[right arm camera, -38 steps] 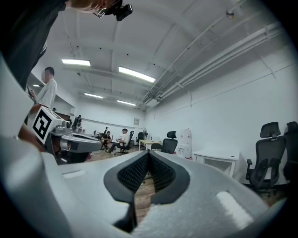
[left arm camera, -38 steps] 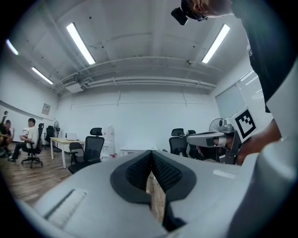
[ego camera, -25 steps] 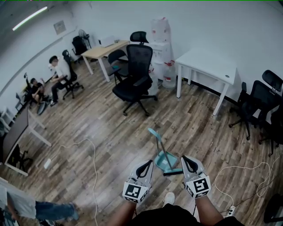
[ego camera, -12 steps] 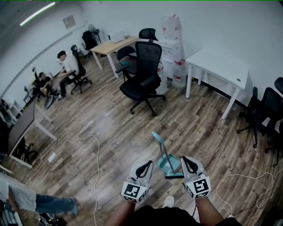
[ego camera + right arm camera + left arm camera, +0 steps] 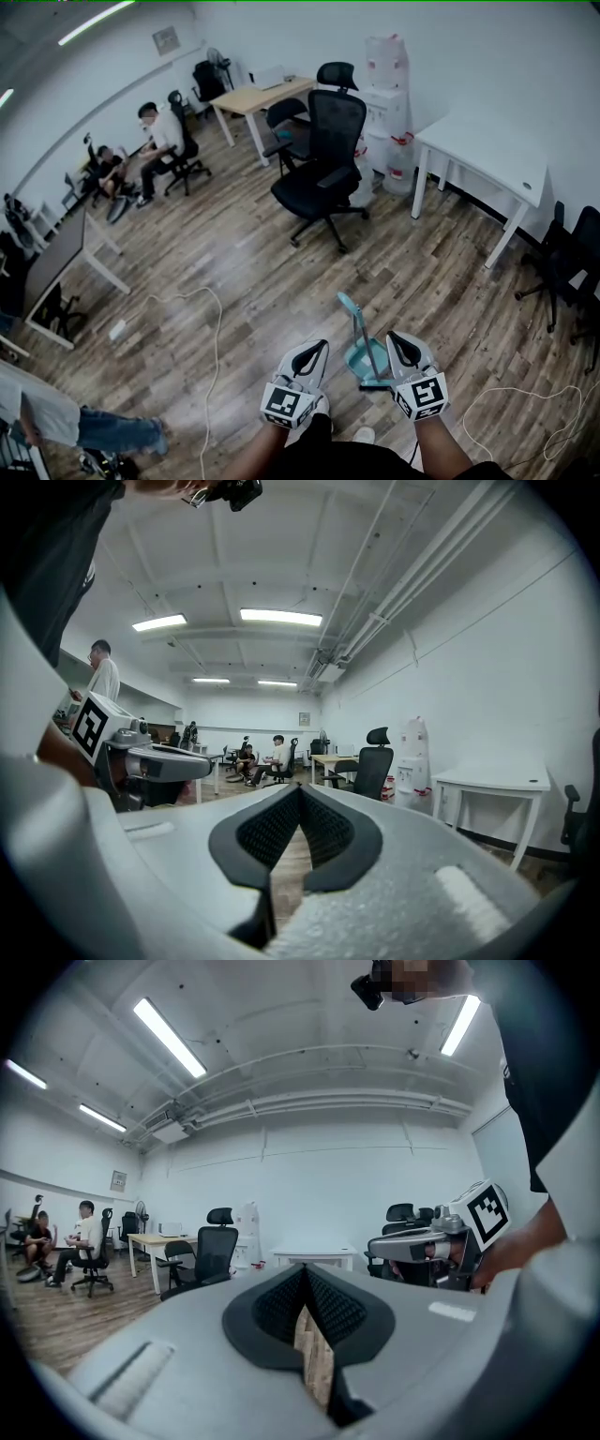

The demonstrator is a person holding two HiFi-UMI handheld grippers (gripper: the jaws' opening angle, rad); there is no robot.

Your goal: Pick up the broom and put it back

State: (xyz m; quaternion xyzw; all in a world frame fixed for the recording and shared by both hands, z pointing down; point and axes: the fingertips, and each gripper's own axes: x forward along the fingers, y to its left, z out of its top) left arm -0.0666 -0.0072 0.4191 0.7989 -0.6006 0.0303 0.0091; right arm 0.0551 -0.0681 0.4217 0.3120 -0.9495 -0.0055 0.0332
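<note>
While you're looking down from the head view, your left gripper [image 5: 314, 348] and right gripper [image 5: 399, 339] are held out level side by side, and the broom [image 5: 357, 325] stands on the wood floor [image 5: 234, 253] in the gap between them. It's parked with a teal dustpan [image 5: 359, 356], handle leaning up toward 11 o'clock.

From the right gripper's tips the broom is at about 9 o'clock, just beside them in the picture. From the left gripper's tips it's at roughly 3 o'clock, a bit further off. So it's closer to your right side, but neither tool has it.

Left gripper view: the left gripper [image 5: 303, 1270] has its jaws closed together at the tips with nothing between them, just a sliver of floor showing lower down. Right gripper view: same deal, the right gripper [image 5: 298, 788] is closed tip to tip and empty. The broom doesn't show up in either of those views, only the room ahead.

Further out, a black office chair [image 5: 326, 169] sits at 12 o'clock, a white table [image 5: 487, 155] at 1 o'clock, and a white cable [image 5: 214, 323] loops across the floor at 9 o'clock. Two people [image 5: 155, 141] sit way over at 10 o'clock.
</note>
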